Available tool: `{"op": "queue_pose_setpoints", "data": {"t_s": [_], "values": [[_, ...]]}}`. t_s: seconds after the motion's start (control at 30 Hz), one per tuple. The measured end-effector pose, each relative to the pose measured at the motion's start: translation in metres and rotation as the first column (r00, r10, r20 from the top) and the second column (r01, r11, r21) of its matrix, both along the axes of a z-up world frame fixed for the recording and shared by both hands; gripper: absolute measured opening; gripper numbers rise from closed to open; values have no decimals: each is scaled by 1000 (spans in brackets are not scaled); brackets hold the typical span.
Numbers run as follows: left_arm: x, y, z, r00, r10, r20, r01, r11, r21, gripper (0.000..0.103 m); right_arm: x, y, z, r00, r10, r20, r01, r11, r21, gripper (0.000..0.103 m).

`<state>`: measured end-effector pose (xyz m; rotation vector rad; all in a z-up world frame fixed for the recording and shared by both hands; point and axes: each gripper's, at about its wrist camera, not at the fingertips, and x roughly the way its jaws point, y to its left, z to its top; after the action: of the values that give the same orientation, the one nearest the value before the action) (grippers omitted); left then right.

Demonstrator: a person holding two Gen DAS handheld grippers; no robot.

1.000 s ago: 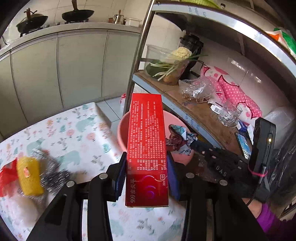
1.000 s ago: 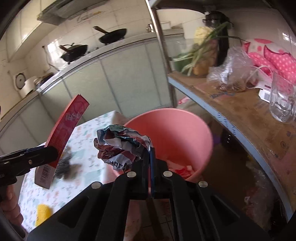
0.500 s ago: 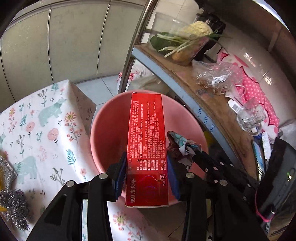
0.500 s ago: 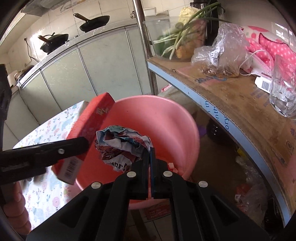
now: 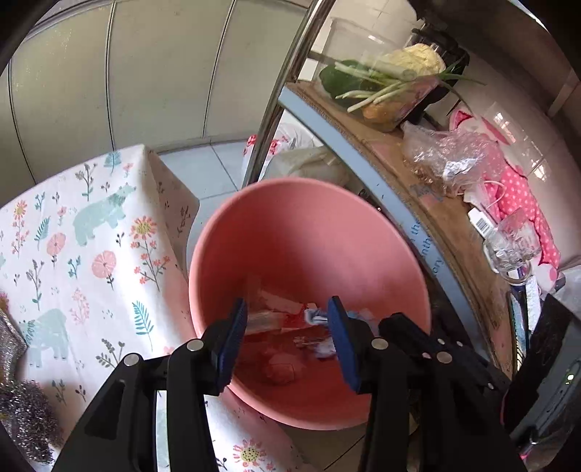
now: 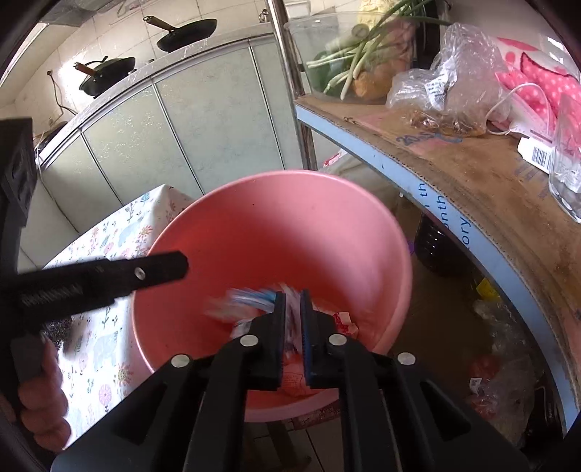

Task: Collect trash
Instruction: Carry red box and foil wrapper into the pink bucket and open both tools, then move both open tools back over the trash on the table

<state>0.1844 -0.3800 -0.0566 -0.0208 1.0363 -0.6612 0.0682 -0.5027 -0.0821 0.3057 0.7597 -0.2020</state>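
Trash [image 5: 287, 319] fills 1 pink bucket [image 5: 308, 225]; 2 grippers above, left [image 5: 287, 341] wide, right [image 6: 292, 326] narrowly parted, both empty-jawed.

Pink bucket [image 5: 308, 232], white tablecloth [image 5: 83, 247] printed with teal bears and pink flowers, black grippers with blue pads [image 5: 343, 345], silver scourer [image 5: 25, 417], pink white-dotted cloth [image 5: 523, 196], green onions [image 5: 385, 87], black woks [image 6: 185, 34]

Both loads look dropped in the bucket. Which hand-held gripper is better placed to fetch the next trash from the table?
Left hand-held gripper: it is open, empty, and nearer the table, which borders its side of the pink bucket.
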Motion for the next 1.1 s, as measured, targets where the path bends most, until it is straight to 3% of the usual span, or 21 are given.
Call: {"op": "queue_pose_setpoints", "data": {"t_s": [0.23,0.4,0.67,0.97,1.1], "values": [[-19,24,38,998,0,67,4,999,-47,47,-21,8,21,997,13,76,-14,1000,9,14],[-48,54,60,994,-8,113,13,999,-39,47,-38,30,33,990,58,127,-60,998,16,14],[-92,118,81,985,-13,172,12,1000,3,48,-61,93,51,961,250,116,-255,966,31,14],[-132,223,102,963,32,268,-55,995,78,48,-79,171,62,881,454,131,-459,889,8,14],[-147,265,94,961,90,262,-119,988,97,48,-77,200,51,838,541,78,-546,834,81,14]]}}
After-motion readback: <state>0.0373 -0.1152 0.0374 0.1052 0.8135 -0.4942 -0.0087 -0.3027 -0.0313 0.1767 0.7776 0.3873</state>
